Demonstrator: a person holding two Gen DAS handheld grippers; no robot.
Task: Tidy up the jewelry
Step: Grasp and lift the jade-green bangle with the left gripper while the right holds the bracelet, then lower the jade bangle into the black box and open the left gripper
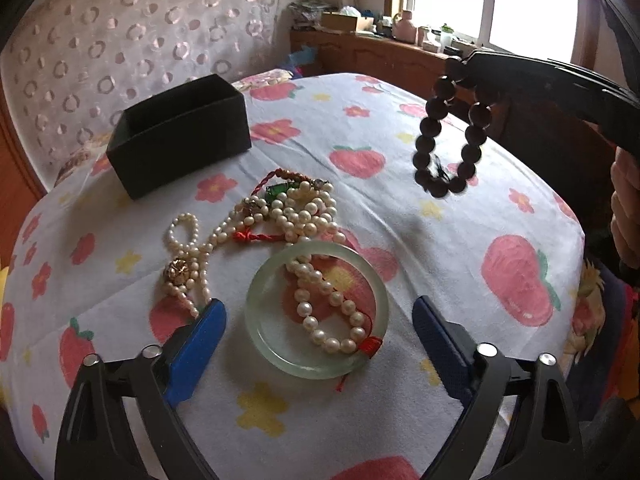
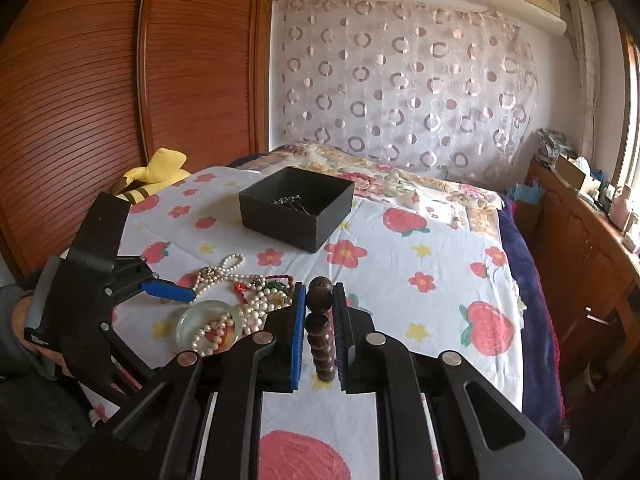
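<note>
Open bedsheet (image 1: 460, 240) right of pearl pile (image 1: 288, 208). Right tool (image 2: 320, 312) clenched on dark bead bracelet (image 1: 448, 140), airborne. Left tool (image 1: 320, 320) released, straddling jade bangle (image 1: 264, 280). Black box (image 2: 296, 208) beyond.

Bedsheet (image 1: 440, 240) under box (image 1: 180, 140), bangle (image 1: 256, 312), pearls (image 1: 304, 208).

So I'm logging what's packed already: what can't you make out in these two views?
- Black box interior: left wrist view shows only the outer walls. The right wrist view shows something thin and metallic inside, too small to identify.
- Dark bead bracelet: in the right wrist view, the right gripper pads hide most beads.
- Pearl strands: tangled, so their count is unclear.
</note>
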